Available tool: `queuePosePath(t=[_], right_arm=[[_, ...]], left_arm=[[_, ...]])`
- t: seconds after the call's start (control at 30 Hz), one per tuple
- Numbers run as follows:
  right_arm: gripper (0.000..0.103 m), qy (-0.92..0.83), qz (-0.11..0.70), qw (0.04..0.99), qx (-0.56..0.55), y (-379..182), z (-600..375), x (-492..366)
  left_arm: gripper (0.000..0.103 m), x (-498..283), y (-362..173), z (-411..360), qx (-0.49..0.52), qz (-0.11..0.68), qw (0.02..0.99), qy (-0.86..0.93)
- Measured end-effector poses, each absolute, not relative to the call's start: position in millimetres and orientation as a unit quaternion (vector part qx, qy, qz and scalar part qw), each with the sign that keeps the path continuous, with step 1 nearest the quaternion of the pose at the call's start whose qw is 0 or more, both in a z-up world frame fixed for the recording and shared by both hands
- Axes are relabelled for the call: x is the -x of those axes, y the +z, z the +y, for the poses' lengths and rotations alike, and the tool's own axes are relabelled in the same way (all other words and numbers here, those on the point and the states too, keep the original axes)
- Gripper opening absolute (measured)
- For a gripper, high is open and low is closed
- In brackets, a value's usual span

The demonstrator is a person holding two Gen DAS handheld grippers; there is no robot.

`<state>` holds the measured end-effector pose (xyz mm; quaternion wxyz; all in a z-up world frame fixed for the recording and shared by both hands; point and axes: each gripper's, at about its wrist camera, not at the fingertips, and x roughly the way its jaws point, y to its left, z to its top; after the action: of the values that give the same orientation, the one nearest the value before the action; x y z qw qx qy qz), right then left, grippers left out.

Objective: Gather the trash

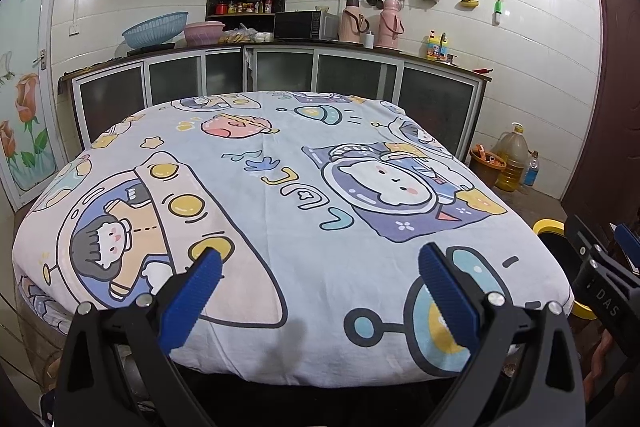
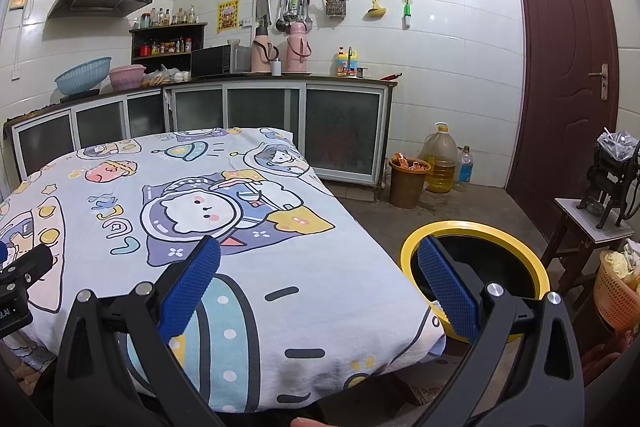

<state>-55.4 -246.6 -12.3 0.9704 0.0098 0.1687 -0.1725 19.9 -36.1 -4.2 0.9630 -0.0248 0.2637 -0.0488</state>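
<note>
A table under a cartoon-print cloth [image 1: 280,187] fills the left wrist view and shows in the right wrist view [image 2: 200,227]. No loose trash shows on the cloth. A yellow-rimmed black bin [image 2: 476,271] stands on the floor at the table's right side; its rim shows in the left wrist view [image 1: 550,227]. My left gripper [image 1: 320,263] is open and empty over the table's near edge. My right gripper [image 2: 320,263] is open and empty over the table's near right corner, its right finger in front of the bin. The right gripper also shows at the right edge of the left wrist view [image 1: 608,267].
A brown bucket [image 2: 408,183] with orange scraps, an oil jug [image 2: 440,159] and a bottle [image 2: 464,163] stand by the far wall. A stool with a machine [image 2: 592,227] and an orange basket [image 2: 618,291] are at the right. Kitchen cabinets [image 2: 240,115] run behind the table.
</note>
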Motion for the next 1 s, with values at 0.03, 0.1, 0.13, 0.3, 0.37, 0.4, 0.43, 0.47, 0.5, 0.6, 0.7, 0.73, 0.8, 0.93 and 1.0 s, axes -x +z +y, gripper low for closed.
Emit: queuePosePath(t=[0.03,0.1,0.13,0.3,0.37,0.4,0.43,0.47,0.5,0.6,0.7,0.73,0.8,0.93,1.0], right_arm=[[0.095,-0.172,0.169,0.97,-0.01,-12.3,-246.7,55.1],[0.095,-0.173,0.168,0.97,-0.01,-12.2,-246.7,55.2],[0.095,-0.173,0.168,0.97,-0.01,-12.1,-246.8,55.3],[0.095,-0.173,0.169,0.97,-0.01,-12.0,-247.0,55.5],[0.095,-0.173,0.168,0.97,-0.01,-11.9,-247.0,55.3],[0.095,-0.172,0.168,0.97,-0.01,-12.0,-247.1,55.4],[0.095,-0.172,0.169,0.97,-0.01,-11.9,-247.3,55.2],[0.095,-0.172,0.169,0.97,-0.01,-11.9,-247.3,55.3],[0.095,-0.172,0.169,0.97,-0.01,-11.9,-247.4,55.0],[0.095,-0.172,0.17,0.97,-0.011,-12.6,-247.8,55.5],[0.095,-0.172,0.17,0.97,-0.011,-13.5,-248.1,55.2],[0.095,-0.172,0.17,0.97,-0.011,-13.6,-248.0,55.7],[0.095,-0.172,0.17,0.97,-0.011,-13.6,-248.0,55.5],[0.095,-0.172,0.17,0.97,-0.011,-13.3,-248.1,55.9],[0.095,-0.172,0.17,0.97,-0.011,-14.5,-248.0,56.0]], left_arm=[[0.095,-20.2,-4.2,-36.4,0.024,0.264,0.963,-0.048],[0.095,-19.9,-4.1,-36.0,0.024,0.264,0.963,-0.05],[0.095,-20.2,-4.5,-36.4,0.024,0.264,0.963,-0.05],[0.095,-19.9,-5.0,-36.7,0.025,0.265,0.963,-0.051],[0.095,-19.9,-5.4,-37.2,0.025,0.266,0.962,-0.051],[0.095,-19.9,-5.8,-37.4,0.025,0.266,0.962,-0.052],[0.095,-20.0,-5.6,-37.1,0.025,0.266,0.962,-0.052],[0.095,-19.7,-5.6,-37.4,0.025,0.266,0.962,-0.053],[0.095,-20.3,-6.3,-37.5,0.025,0.266,0.962,-0.053],[0.095,-20.9,-7.3,-37.4,0.024,0.268,0.962,-0.055],[0.095,-21.5,-7.8,-37.2,0.024,0.269,0.961,-0.056],[0.095,-21.4,-7.8,-37.2,0.024,0.269,0.961,-0.056],[0.095,-21.4,-8.1,-37.5,0.024,0.27,0.961,-0.056],[0.095,-21.3,-8.2,-37.2,0.025,0.271,0.961,-0.057],[0.095,-21.3,-8.3,-37.7,0.024,0.271,0.961,-0.057]])
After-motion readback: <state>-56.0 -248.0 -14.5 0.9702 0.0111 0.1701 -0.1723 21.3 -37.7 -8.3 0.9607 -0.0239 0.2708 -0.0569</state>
